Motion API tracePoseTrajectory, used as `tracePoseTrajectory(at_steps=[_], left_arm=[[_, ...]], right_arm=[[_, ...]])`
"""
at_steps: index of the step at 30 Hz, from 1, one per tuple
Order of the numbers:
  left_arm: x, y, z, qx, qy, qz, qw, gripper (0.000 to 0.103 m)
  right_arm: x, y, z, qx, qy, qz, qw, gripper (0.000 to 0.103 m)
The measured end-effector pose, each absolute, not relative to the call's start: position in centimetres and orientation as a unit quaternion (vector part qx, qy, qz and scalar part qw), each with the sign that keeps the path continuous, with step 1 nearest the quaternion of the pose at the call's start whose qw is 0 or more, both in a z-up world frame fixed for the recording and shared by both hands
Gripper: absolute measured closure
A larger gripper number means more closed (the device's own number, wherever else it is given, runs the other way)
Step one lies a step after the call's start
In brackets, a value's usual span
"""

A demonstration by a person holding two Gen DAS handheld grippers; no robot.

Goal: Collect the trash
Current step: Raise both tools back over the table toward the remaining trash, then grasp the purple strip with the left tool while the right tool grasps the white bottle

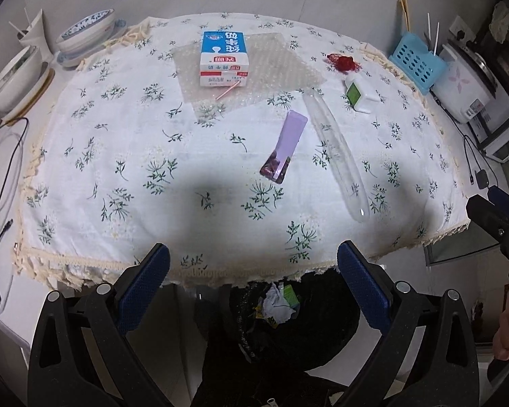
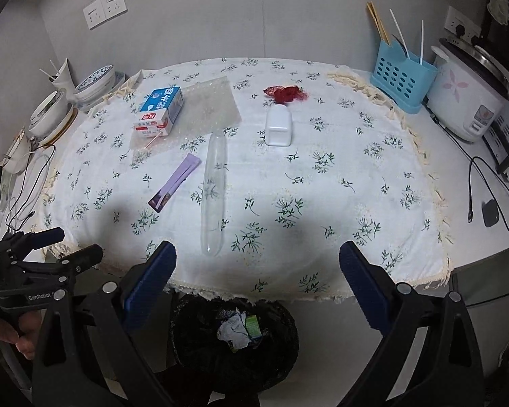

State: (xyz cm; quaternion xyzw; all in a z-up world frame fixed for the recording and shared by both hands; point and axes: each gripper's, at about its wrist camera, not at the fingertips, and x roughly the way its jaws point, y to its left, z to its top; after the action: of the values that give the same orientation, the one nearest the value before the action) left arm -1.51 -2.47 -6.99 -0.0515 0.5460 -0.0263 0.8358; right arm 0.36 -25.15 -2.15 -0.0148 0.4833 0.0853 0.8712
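Both my grippers, left (image 1: 253, 268) and right (image 2: 258, 264), gape wide, empty. Black-lined trash bin (image 2: 193, 332) directly below them; long clear plastic tube (image 2: 214, 190) just ahead on floral tablecloth (image 2: 339, 186).

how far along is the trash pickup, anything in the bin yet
Early. Done: the black-lined trash bin below the table edge already holds crumpled white paper and a small green carton. In hand: nothing; left gripper and right gripper are open. Left: blue-and-white milk carton, bubble wrap sheet, purple wrapper, clear plastic tube, red mesh scrap.
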Motion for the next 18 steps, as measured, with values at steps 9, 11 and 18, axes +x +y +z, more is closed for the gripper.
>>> tracePoseTrajectory(at_steps=[9, 11, 18], left_arm=[[3.0, -2.5, -7.8, -0.041, 0.555, -0.042, 0.83, 0.006], [4.0, -2.7, -8.2, -0.035, 0.558, -0.046, 0.828, 0.006], [7.6, -3.3, -10.0, -0.021, 0.575, -0.059, 0.816, 0.009]], right_arm=[[4.6, -24.4, -2.8, -0.015, 0.493, 0.077, 0.866, 0.01], [5.9, -24.4, -3.1, -0.013, 0.497, 0.074, 0.865, 0.01], [11.5, -24.3, -4.5, -0.018, 0.509, 0.059, 0.859, 0.01]])
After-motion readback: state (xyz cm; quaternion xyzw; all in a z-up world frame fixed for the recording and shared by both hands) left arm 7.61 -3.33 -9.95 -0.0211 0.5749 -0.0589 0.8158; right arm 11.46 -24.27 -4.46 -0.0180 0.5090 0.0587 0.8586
